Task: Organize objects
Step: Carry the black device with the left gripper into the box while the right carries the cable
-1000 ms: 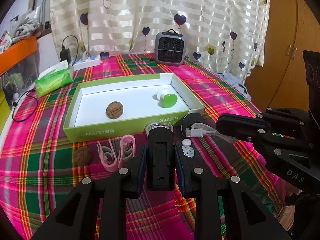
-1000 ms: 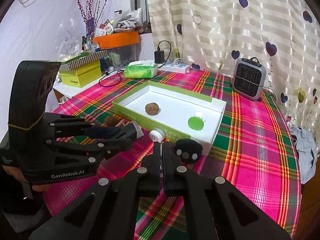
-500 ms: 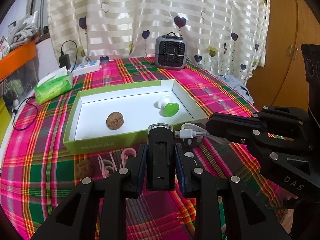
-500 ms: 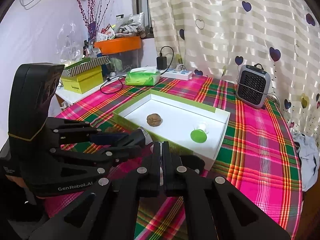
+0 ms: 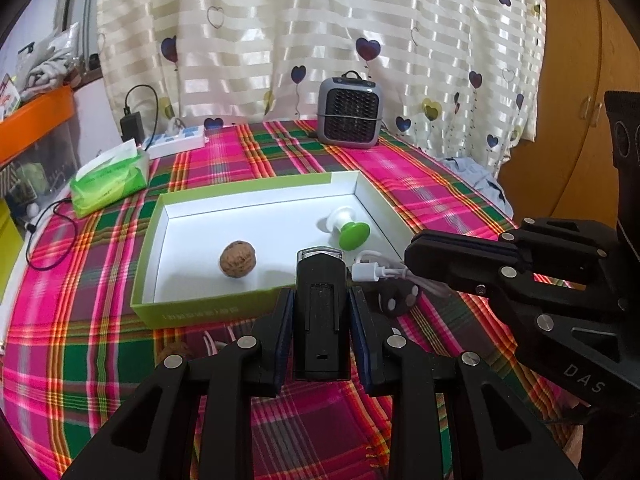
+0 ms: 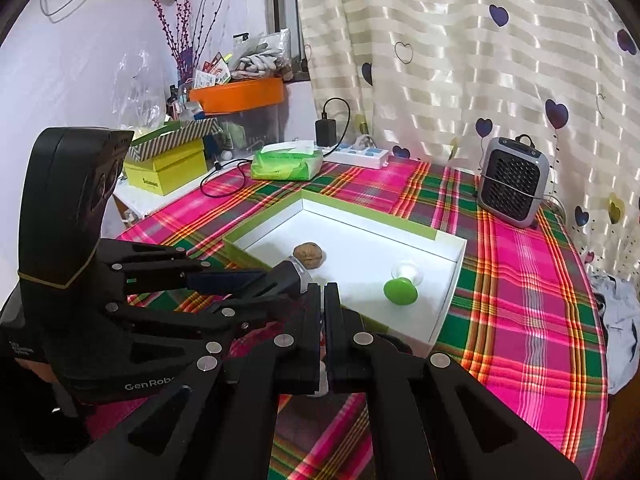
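My left gripper (image 5: 320,308) is shut on a black rectangular device (image 5: 321,312) and holds it above the near wall of the green-and-white box (image 5: 248,200). My right gripper (image 5: 414,258) is shut on a white USB cable (image 5: 374,270), raised just right of the device; in the right wrist view (image 6: 323,308) the cable barely shows. In the box lie a walnut (image 5: 238,259) and a green-and-white suction cup (image 5: 348,228). A black round object (image 5: 396,298), a second walnut (image 5: 176,350) and pink clips (image 5: 216,346) lie on the cloth, partly hidden.
The table has a pink-green plaid cloth (image 5: 80,300). A grey mini heater (image 5: 350,114), a green tissue pack (image 5: 110,180), a power strip (image 5: 180,144) and a charger stand at the back. Yellow boxes (image 6: 168,168) and an orange bin (image 6: 238,94) are at the left.
Both grippers have risen and moved forward toward the box, the left carrying the black device, the right carrying the white cable. The black round object and pink clips stayed on the cloth.
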The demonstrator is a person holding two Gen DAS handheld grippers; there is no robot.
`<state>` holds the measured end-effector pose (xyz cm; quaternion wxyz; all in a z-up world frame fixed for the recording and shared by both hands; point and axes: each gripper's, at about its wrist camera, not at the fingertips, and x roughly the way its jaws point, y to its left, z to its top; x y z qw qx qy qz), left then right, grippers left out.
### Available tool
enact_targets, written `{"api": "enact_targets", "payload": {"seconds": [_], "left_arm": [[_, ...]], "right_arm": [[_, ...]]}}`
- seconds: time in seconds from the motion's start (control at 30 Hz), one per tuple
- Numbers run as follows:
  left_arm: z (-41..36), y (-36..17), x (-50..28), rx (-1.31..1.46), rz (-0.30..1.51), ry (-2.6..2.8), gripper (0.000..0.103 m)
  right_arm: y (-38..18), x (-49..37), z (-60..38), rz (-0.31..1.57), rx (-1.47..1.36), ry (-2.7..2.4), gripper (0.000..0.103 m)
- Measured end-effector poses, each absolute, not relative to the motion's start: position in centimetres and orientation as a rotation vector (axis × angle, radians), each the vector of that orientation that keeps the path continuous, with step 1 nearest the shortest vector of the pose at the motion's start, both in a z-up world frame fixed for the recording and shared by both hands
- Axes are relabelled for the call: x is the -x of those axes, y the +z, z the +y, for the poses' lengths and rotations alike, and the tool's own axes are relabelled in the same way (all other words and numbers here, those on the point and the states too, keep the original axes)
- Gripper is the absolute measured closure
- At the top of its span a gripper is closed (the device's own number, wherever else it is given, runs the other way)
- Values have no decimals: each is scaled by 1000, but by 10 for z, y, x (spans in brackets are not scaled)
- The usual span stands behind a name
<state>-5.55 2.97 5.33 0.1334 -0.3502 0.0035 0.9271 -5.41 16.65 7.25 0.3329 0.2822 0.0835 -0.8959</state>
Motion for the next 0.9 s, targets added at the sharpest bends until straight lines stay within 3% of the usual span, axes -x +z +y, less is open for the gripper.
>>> {"api": "enact_targets", "payload": {"seconds": [0.9], "left_arm": [[12,59,96,1027,35,2751,78]], "right_arm": [[71,101,157,207,-760,-2349,102]]}}
